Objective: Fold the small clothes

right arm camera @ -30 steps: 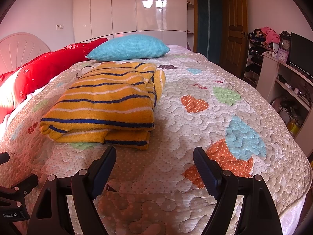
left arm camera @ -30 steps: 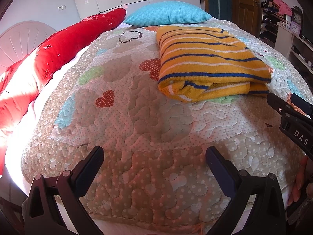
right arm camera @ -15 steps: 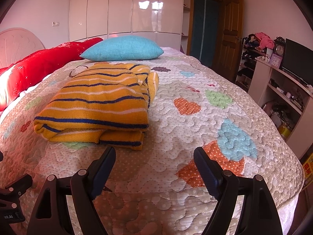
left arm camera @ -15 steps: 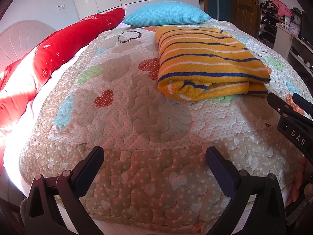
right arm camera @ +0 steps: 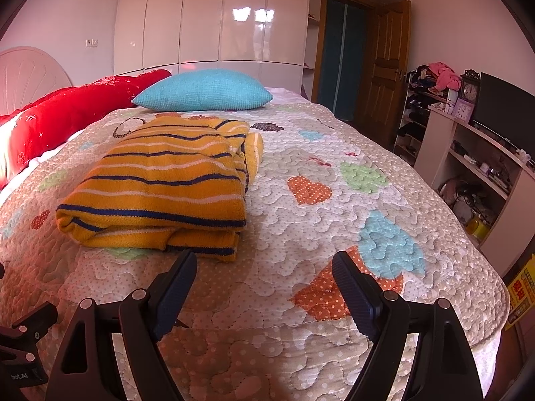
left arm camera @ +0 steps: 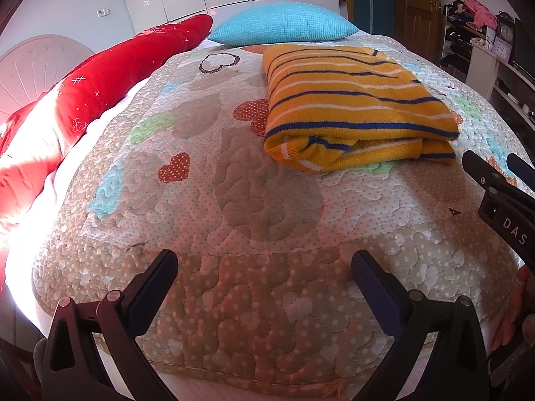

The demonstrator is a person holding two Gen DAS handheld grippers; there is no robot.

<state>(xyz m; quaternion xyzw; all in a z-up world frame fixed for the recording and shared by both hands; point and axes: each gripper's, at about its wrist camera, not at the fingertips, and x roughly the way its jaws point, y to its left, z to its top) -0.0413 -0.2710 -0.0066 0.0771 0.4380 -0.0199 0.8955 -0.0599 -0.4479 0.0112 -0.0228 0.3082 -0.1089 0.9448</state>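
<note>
The yellow striped sweater (right arm camera: pixel 160 187) lies on the quilt (right arm camera: pixel 334 234) of the bed, a bit left of the middle, with the blue pillow (right arm camera: pixel 204 90) behind it at the far end. It is already folded into a thick, flat bundle. The near edge shows a few layers, and one lower layer sticks out a little at the near right corner.

The right claw (right arm camera: pixel 264 284) is wide open and holds nothing. It hangs over the quilt just near the sweater's near edge, not touching it. The left claw (left arm camera: pixel 264 277) is wide open too and empty, over the bare quilt, near the foot of the bed and well apart from the sweater (left arm camera: pixel 354 107).

The folding looks almost done. What seems left is to tidy the bundle, or to fold it one more time.

To do this well, each claw should go in low and flat, so a finger slides under all the layers at once. If it pinches only the top layer, the fold will come open. Both claws should take the near corners and lift together, so the stripes stay straight. The quilt is soft and bumpy, so a claw could grab it by mistake.
</note>
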